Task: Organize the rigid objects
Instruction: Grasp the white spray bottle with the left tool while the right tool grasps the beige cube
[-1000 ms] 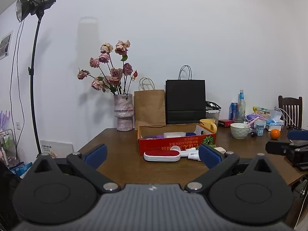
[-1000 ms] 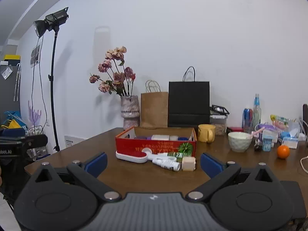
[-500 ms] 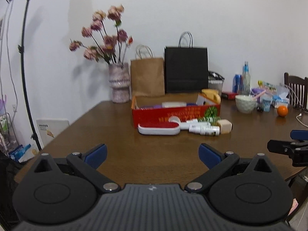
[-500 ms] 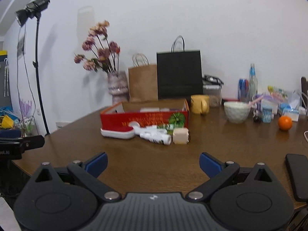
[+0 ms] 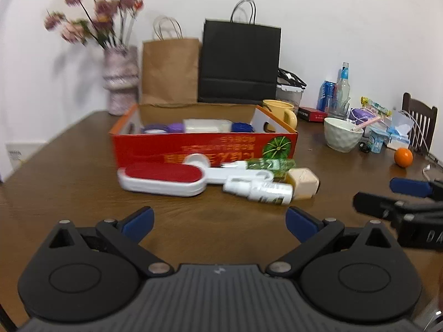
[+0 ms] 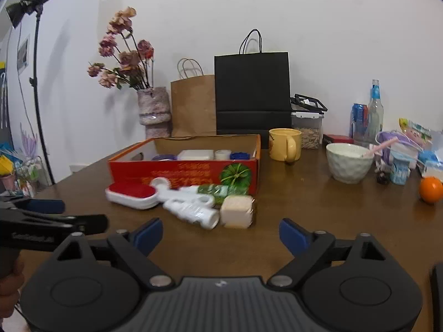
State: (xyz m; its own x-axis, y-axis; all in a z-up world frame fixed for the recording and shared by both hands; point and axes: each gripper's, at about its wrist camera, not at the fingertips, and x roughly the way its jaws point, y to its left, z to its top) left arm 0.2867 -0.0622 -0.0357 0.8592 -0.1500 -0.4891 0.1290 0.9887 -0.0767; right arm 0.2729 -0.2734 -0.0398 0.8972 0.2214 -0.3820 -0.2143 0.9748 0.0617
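Right wrist view: your right hand-held gripper (image 6: 218, 231) has come in close, its jaws wide but just closing a little, holding nothing. Your left hand-held gripper (image 5: 220, 220) is wide open and empty too. Just ahead on the tabletop (image 6: 304, 199) lie the white bottle (image 6: 191, 211), beige block (image 6: 236, 211) and red brush (image 6: 131, 193). Behind them sits the red box (image 6: 182, 175). You look ready to grab one.

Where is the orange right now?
In both views the orange sits on the table's far right, just right of the pale bowl.
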